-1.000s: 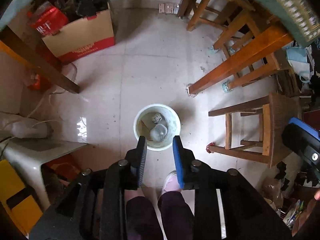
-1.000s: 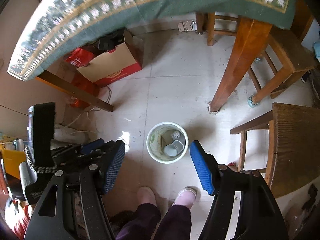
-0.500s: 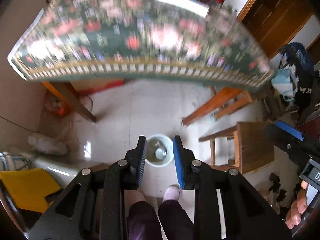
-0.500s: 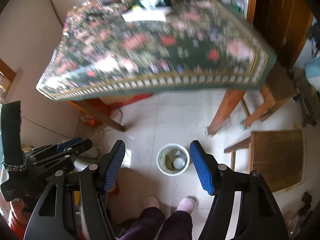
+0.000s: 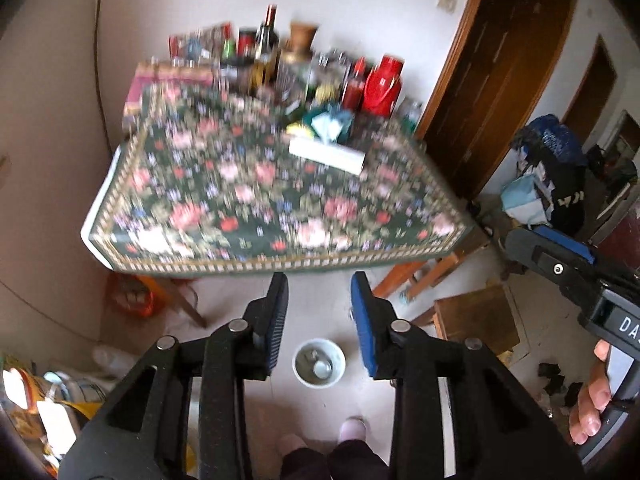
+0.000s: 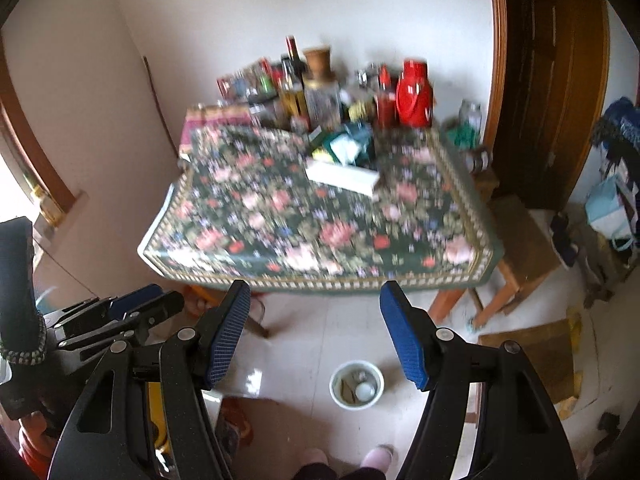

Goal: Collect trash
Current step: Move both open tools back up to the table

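Both grippers have risen from the white bin [image 5: 319, 364] to face the floral tablecloth [image 5: 256, 200]; left gripper [image 5: 319, 312] empty, jaws opening; right gripper [image 6: 315, 334] spread, empty.

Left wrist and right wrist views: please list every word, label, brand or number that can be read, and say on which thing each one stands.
"DA": white letters on the black body of the right gripper, at the right edge of the left wrist view; the rest is cut off.
Labels on the bottles and jars at the back of the table: too blurred to read.
White box on the floral cloth: no readable print.
White bin on the floor: no text visible.
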Demonstrator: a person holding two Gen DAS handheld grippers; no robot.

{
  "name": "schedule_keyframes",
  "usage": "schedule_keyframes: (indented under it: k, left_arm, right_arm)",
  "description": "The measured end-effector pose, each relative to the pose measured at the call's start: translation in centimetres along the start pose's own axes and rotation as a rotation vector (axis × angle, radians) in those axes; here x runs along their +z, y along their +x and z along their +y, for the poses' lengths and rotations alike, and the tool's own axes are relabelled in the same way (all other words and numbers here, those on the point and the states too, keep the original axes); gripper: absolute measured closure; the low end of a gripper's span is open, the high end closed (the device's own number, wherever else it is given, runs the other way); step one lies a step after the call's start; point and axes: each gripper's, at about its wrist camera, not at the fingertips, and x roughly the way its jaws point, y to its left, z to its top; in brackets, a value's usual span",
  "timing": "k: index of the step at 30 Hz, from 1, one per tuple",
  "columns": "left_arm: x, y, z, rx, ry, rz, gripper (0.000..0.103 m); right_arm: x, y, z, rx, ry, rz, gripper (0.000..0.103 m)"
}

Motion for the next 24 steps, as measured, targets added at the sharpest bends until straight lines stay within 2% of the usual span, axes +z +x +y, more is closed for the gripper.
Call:
schedule_keyframes:
  k: [3,5,8,11,14,19,24]
  left_arm:
    - [0.8,-2.8,0.2,-0.003,0.027,-0.053,0.065]
    - [1.2,-4.0,0.2,-0.004,0.03,-0.083,0.054]
    - [1.9,-5.8,0.4,-0.012,0.024,-0.142,0.043]
    - [2.9,-6.4,0.4,-0.001,0.03,-0.175,0.031]
    - [3.9,-5.8,0.3,0.006,0.031,-0.188,0.023]
    - [6.2,-3.4,-0.1,0.011,0.011,-0.194,0.021]
    - [9.7,-0.1,-1.3,0.048,0.003,-0.203,0.021]
  right_arm:
    - [0.5,-2.3,1.3,-0.007,-0.006,-0.053,0.037]
    - [0.7,-3.4,2.0,-0.015,-0.012,-0.083,0.035]
    - [1.2,-4.9,2.5,-0.033,-0.024,-0.129,0.031]
    - [1.8,-5.7,2.3,-0.054,-0.019,-0.166,0.02]
    - [2.7,-5.9,1.5,-0.074,-0.006,-0.199,0.02]
    - [4.6,-4.6,-0.5,-0.086,-0.005,-0.216,0.02]
    - [7.3,-2.3,-2.9,-0.069,-0.017,-0.211,0.02]
